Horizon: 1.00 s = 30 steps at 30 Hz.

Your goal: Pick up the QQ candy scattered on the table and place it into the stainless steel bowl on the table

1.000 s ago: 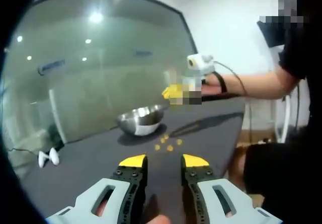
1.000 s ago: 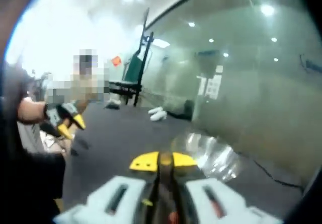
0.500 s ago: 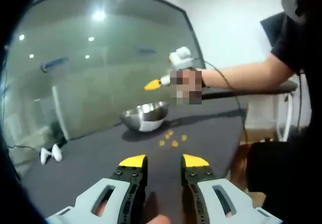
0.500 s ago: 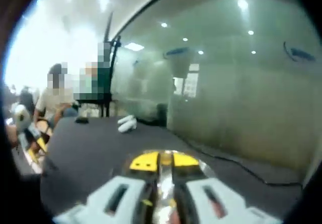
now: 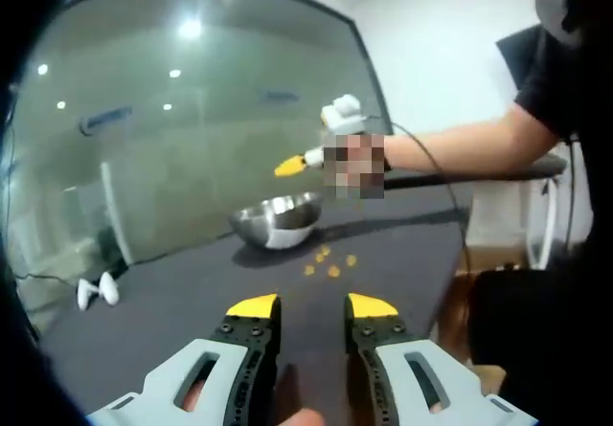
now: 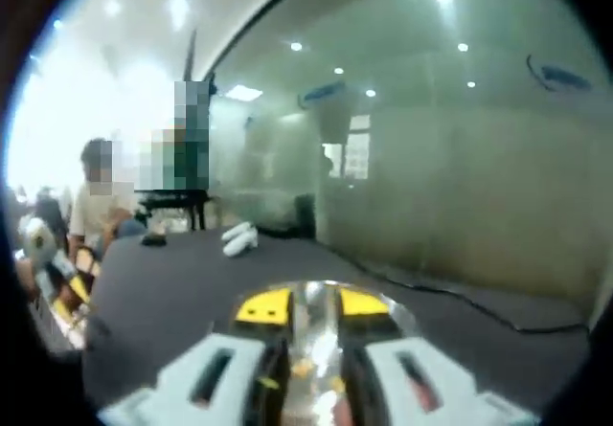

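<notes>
Small orange-yellow QQ candies point(image 5: 326, 261) lie clustered on the dark tabletop point(image 5: 172, 311), just beside the shiny stainless steel bowl point(image 5: 276, 220). Left gripper point(image 5: 311, 305) jaws parted, empty. Right gripper point(image 6: 312, 304) over the bowl, jaws slightly apart, holding nothing.

An office or lab: a long dark grey tabletop point(image 5: 192, 297) beside a frosted glass partition wall point(image 5: 192, 139); recessed ceiling lights point(image 6: 180, 5); seated people point(image 6: 96, 201) beyond.

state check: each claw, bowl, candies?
left claw: open, empty, low over the dark table
right claw: slightly open over the bowl
shiny stainless steel bowl: upright on the table
small yellow QQ candies: several loose on the table beside the bowl
</notes>
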Each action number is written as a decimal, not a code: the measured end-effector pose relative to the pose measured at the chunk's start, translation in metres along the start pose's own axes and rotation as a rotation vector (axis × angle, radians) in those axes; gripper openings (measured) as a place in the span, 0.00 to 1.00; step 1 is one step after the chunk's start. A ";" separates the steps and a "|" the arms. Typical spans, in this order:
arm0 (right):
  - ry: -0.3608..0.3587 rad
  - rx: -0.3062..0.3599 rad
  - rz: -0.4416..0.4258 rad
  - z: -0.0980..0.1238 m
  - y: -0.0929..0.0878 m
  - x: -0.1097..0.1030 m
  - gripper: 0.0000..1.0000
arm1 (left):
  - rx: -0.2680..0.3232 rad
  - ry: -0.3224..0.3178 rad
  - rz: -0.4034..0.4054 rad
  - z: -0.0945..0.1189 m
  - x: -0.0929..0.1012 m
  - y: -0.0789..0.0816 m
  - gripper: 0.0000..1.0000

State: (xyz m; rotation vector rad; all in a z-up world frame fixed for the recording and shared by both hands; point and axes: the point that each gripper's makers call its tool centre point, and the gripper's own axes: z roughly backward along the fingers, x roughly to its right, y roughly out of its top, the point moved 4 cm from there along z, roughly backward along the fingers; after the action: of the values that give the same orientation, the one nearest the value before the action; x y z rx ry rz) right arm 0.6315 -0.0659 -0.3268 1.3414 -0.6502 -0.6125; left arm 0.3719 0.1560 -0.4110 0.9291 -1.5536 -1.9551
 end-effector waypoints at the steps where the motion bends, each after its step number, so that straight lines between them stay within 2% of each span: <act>1: 0.000 -0.002 -0.002 0.001 0.000 0.000 0.18 | 0.000 0.000 0.000 0.000 0.000 0.000 0.28; 10: -0.001 -0.007 -0.003 0.005 -0.002 0.000 0.18 | -0.001 -0.001 -0.001 0.000 0.002 0.001 0.28; 20: 0.017 -0.002 0.014 0.016 0.002 -0.013 0.18 | 0.000 0.001 -0.003 0.003 0.002 0.001 0.28; 26: 0.048 0.030 0.020 0.038 0.005 -0.025 0.18 | -0.002 0.006 -0.006 0.004 0.001 0.002 0.28; 30: 0.066 0.068 0.007 0.061 0.002 -0.034 0.18 | 0.001 0.004 -0.009 0.004 0.002 0.003 0.28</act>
State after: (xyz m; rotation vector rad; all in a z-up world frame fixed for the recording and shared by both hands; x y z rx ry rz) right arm 0.5642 -0.0816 -0.3202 1.4163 -0.6269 -0.5424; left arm 0.3675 0.1564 -0.4076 0.9412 -1.5505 -1.9580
